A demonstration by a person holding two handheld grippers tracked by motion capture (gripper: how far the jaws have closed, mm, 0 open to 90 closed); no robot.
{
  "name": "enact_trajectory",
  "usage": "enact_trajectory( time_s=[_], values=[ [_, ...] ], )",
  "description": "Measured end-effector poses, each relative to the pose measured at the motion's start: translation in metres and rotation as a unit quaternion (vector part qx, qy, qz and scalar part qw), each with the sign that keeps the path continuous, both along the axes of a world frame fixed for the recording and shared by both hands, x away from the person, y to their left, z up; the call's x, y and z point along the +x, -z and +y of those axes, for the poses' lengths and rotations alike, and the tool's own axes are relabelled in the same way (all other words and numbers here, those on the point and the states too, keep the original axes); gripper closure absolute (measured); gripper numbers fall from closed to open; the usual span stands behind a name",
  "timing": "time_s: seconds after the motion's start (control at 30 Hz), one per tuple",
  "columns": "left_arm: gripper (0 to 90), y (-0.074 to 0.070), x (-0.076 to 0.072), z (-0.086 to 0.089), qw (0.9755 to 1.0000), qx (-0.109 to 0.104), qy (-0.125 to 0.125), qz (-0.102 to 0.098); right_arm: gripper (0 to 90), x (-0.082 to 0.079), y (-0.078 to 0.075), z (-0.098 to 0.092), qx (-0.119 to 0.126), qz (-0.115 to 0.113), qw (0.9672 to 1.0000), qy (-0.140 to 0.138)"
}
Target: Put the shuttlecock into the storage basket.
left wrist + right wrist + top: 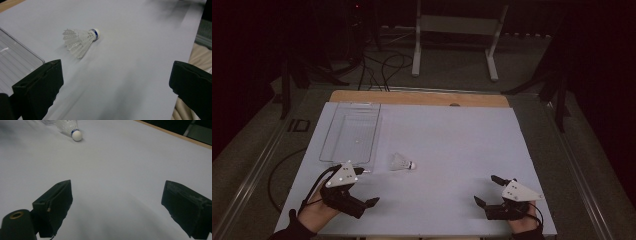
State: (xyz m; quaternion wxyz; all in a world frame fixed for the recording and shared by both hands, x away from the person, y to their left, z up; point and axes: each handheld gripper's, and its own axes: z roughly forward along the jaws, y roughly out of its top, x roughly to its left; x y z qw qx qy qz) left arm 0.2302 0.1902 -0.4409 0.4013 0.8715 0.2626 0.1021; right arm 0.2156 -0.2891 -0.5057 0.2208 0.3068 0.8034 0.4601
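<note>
Resting low over the near left part of the table [452,140], the left gripper [368,186] has its jaws spread wide apart with nothing between them; in the left gripper view the same gripper [117,82] frames bare white tabletop. Just ahead of it lies the shuttlecock [402,162] on its side, free on the surface and touched by neither gripper, its white cork tip with a blue band pointing to the right and its feather skirt toward the clear plastic tray [328,145]. The shuttlecock [81,41] sits just beside the tray's near right corner [22,53], though contact between the two cannot be judged. The tray stands lengthwise along the left side of the table. Well apart, at the near right, the right gripper [487,190] is likewise released, jaws wide and empty. Its own view [117,202] shows the shuttlecock [72,128] far off near the upper left.
</note>
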Motion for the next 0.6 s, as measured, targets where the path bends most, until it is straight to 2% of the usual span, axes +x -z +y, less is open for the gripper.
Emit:
enact_trajectory(
  time_s=[0.2,0.3,0.37,0.43,0.57,0.6],
  values=[
    [0.1,0.002,0.008,-0.009,0.9997,0.015,0.01,0.016,9.8,0.001,0.001,0.001,-0.001,0.004,1.0,-0.002],
    [0.0,0.003,0.011,-0.013,0.9994,0.015,0.018,0.026,9.8,0.0,0.001,0.001,-0.001,0.006,1.0,-0.002],
    [0.1,0.004,0.014,-0.017,0.9988,0.014,0.023,0.04,9.8,0.0,0.001,0.001,-0.002,0.006,1.0,-0.003],
    [0.1,0.005,0.017,-0.021,0.9975,0.019,0.026,0.063,9.8,0.0,0.001,0.001,0.0,0.007,1.0,-0.002],
    [0.1,0.005,0.019,-0.027,0.9965,0.028,0.027,0.074,9.8,0.001,0.001,0.001,-0.001,0.008,1.0,-0.004],
    [0.1,0.005,0.02,-0.031,0.9953,0.036,0.036,0.082,9.8,0.001,0.001,0.001,0.0,0.009,0.9999,-0.004]
  ],
)
